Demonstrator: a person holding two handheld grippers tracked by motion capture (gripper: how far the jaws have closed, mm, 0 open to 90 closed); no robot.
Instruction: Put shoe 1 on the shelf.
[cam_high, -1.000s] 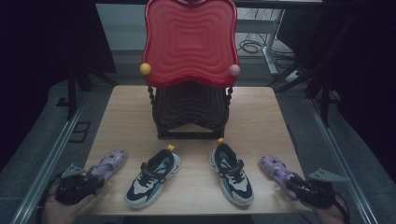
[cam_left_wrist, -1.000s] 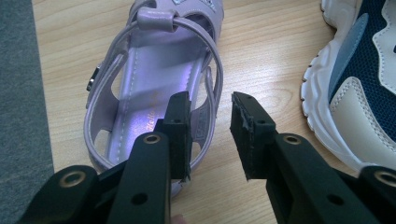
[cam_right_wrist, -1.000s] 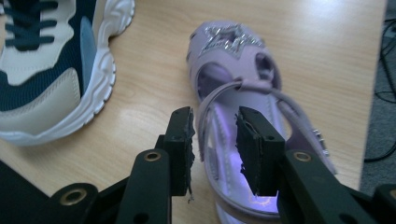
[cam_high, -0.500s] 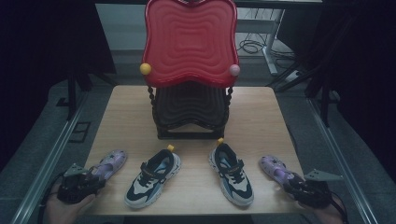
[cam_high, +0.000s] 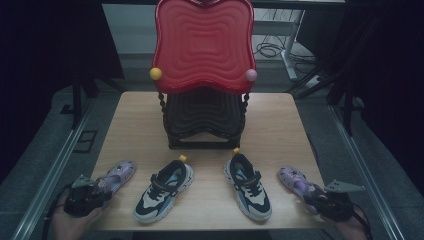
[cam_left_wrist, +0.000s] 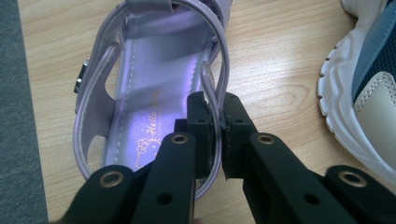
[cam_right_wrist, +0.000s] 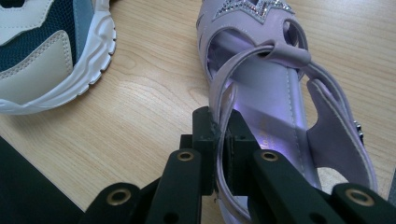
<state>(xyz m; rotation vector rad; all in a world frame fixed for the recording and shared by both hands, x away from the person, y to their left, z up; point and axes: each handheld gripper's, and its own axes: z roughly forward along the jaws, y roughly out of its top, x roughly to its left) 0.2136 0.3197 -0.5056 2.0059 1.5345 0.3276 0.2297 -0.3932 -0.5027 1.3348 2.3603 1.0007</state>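
With both sets of fingers just closed, I judge the lift goes best slow and level, so the thin straps don't slip. My left fingers (cam_left_wrist: 215, 133) pinch the heel strap of the left purple sandal (cam_left_wrist: 154, 93), my right fingers (cam_right_wrist: 219, 144) that of the right purple sandal (cam_right_wrist: 280, 107). Each sandal lies on the table (cam_high: 280, 130) outside the sneakers (cam_high: 165, 192), nearer me than the red rack (cam_high: 202, 47).

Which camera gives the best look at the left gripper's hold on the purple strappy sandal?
The left gripper view: left gripper pinches the purple strappy sandal's side strap. The high view shows them small; the right gripper view shows the other sandal.
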